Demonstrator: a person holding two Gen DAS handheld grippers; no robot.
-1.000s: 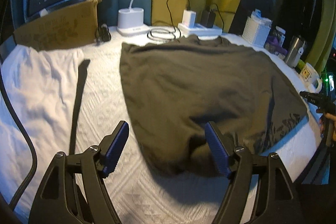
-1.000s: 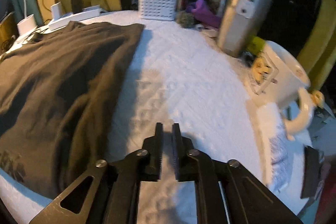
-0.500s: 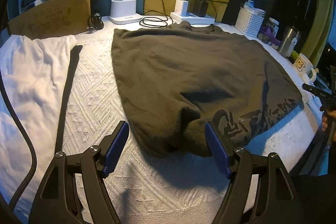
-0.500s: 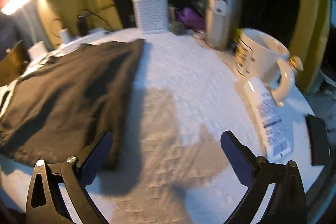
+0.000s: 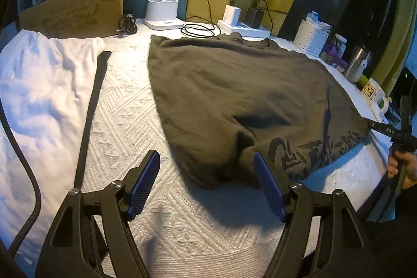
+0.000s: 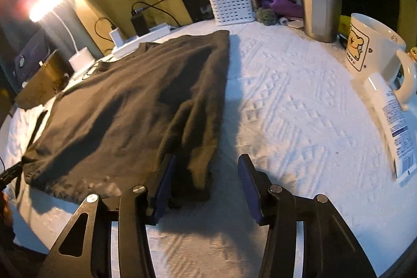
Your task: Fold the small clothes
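Right gripper [image 6: 206, 186] shifted left since a second ago, jaws closing astride the near right corner of one olive T-shirt [image 5: 234, 95] spread on one white bedspread [image 5: 125, 121], left gripper [image 5: 206, 184] angled downward, wide apart, empty, at its near hem, one mug [image 6: 370, 48] far right.

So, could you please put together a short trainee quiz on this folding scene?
1. True or false: the left gripper is clamped on the dark olive T-shirt.
2. Which sits nearest the bear-print mug? A) the cardboard box B) the steel tumbler C) the lamp base
3. What lies between the right gripper pads as its jaws close?

Key:
1. False: its jaws stand open around the near hem, not gripping it.
2. B.
3. The T-shirt's near corner; the pads do not press on it yet.
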